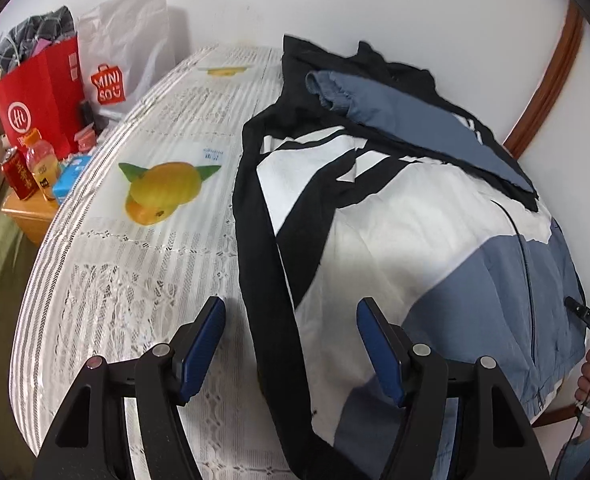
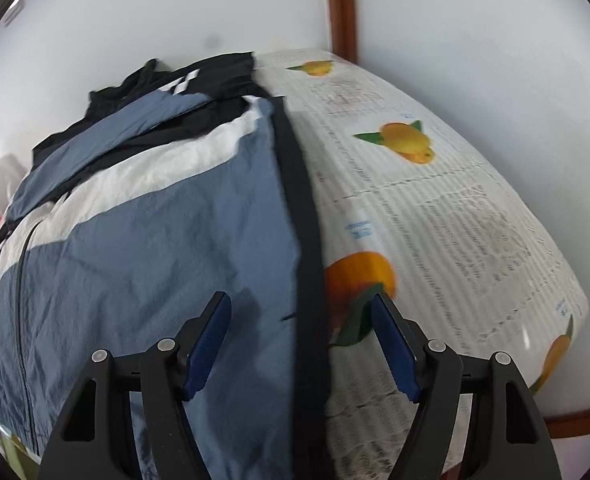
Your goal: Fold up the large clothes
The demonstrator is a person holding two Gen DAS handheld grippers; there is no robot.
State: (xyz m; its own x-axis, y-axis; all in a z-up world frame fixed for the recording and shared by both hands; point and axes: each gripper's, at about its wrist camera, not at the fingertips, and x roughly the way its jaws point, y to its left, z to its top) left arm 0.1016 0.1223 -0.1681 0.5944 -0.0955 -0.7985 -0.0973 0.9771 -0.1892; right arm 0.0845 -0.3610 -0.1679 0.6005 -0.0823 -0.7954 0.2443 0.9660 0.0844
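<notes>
Your left gripper (image 1: 291,320) and right gripper (image 2: 301,314): jaws wide open, empty, poised over the jacket (image 1: 435,232) spread on the bench (image 1: 135,264).

Bright, even, soft daylight in both views; no glare. Faint shadows only: behind the white paper bag (image 1: 131,36) on the wall, under the jacket (image 2: 143,240) folds. Strong fisheye bending, black corners. Left wrist view fairly sharp. Right wrist view smeared by motion blur, worst along the jacket's black edge and the tablecloth (image 2: 455,232) print.
</notes>
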